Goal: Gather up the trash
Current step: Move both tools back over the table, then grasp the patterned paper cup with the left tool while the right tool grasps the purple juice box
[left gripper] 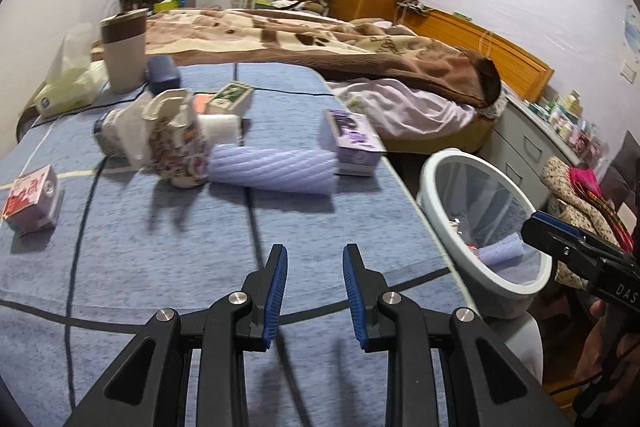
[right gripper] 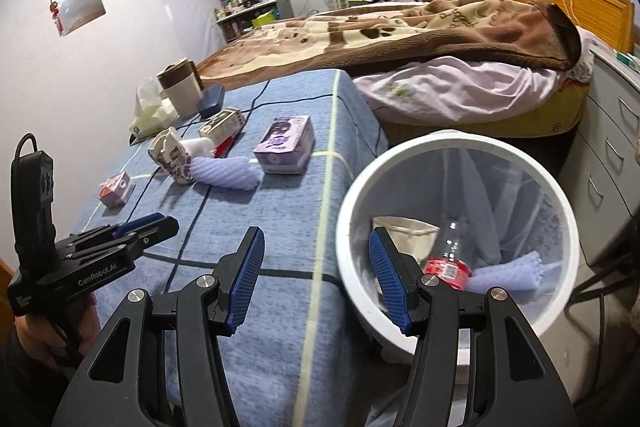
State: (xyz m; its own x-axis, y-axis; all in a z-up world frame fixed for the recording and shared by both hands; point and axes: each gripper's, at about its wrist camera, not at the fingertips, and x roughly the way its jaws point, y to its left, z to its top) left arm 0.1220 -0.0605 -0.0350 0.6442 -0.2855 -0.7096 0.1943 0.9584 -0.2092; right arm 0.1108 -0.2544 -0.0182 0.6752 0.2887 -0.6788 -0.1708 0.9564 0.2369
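Between pickups in a bedroom clean-up. Left gripper point(left gripper: 315, 269) over the blue tablecloth point(left gripper: 160, 259), jaws partly apart, nothing between the pads. Right gripper point(right gripper: 316, 267) straddling the near rim of the white bin point(right gripper: 568, 227) beside the table, jaws wider, likewise holding nothing.

Already in the bin: a clear plastic bottle point(right gripper: 450, 259) with a red label, a lilac foam piece point(right gripper: 508, 273), a pale paper scrap point(right gripper: 408, 231). Still out on the table: a lilac ribbed foam sleeve point(left gripper: 272, 167) lying on its side, touching a crumpled patterned carton point(left gripper: 180, 143); a purple box point(left gripper: 354, 143) at the table's right edge; a small pink carton point(left gripper: 34, 201) well apart to the left; a green-and-white box point(left gripper: 234, 97) and a white roll point(left gripper: 222, 125) behind the carton.

Probably the reach for the next item, the foam sleeve or the crumpled carton being nearest and dead ahead of the left gripper. Wider jaws needed for either, and a low approach across open cloth.

Plenty of bare cloth between gripper and clutter. Tighter at the back: a tall cup point(left gripper: 124, 51), a tissue pack point(left gripper: 68, 87) and a dark case point(left gripper: 162, 75) crowded together, a black cable trailing through. Bin mouth just below the table's right edge, so a short carry, with the purple box perched close to that drop.
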